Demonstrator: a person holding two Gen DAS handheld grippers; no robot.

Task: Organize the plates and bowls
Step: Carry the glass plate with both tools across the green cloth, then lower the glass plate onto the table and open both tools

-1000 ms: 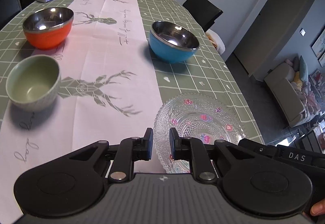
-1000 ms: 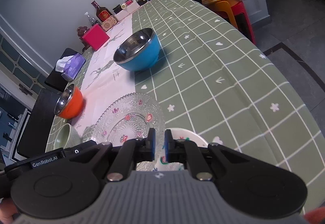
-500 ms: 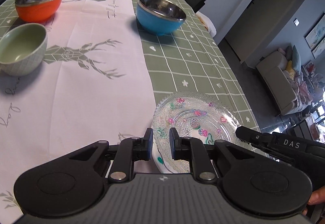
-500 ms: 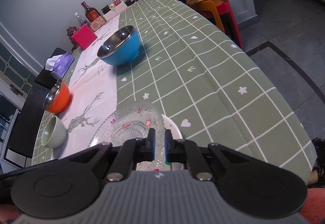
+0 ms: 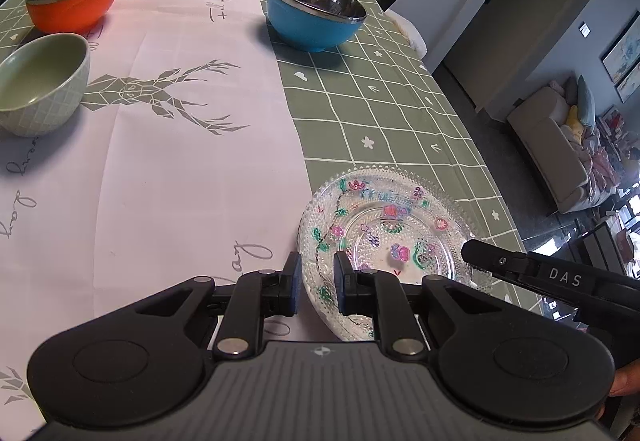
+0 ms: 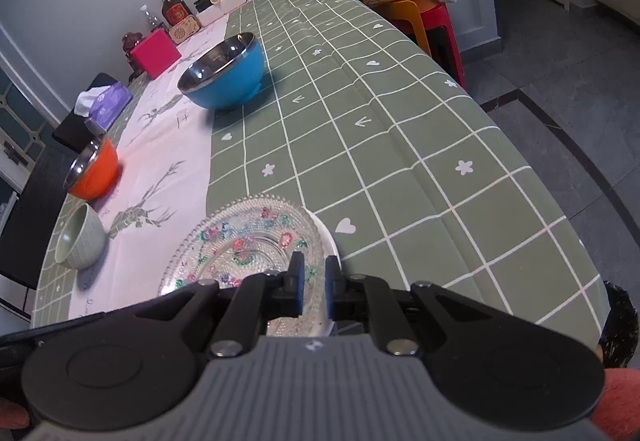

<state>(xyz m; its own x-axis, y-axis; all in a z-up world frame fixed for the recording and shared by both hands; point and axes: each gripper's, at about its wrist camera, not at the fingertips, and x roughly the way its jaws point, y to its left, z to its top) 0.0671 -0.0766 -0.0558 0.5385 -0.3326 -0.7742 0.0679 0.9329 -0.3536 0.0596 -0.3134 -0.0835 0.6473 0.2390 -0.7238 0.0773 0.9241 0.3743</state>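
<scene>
Right now both grippers sit at the near end of the table point(image 6: 400, 145), each w/ its jaws straddling the edge of the glass plate point(image 5: 384, 225). Left gripper point(image 5: 316, 287): fingers a little apart, the plate's near-left rim running between them; can't tell if the pads actually touch the glass. Right gripper point(image 6: 313, 287): same story, narrow gap, plate rim between the fingers, contact not clear. The glass plate is clear, beaded, w/ painted flowers, and it lies on top of a white plate point(image 6: 326, 241), whose edge peeks out on the right side in the right wrist view. Both sit on the green checked cloth just beside the pale deer-print runner point(image 5: 160, 145). Further up the table: blue bowl point(image 5: 316, 17) w/ steel inside, on the green part next to the runner; orange bowl point(image 5: 74, 3), also steel-lined, at the runner's far left edge; pale green bowl point(image 5: 40, 83) nearer, left side, upright and empty. Bowls are well apart from each other and from the plates. At the far end: tissue pack point(image 6: 105, 103), pink box point(image 6: 156, 55), bottle point(image 6: 174, 9), a few jars.
</scene>
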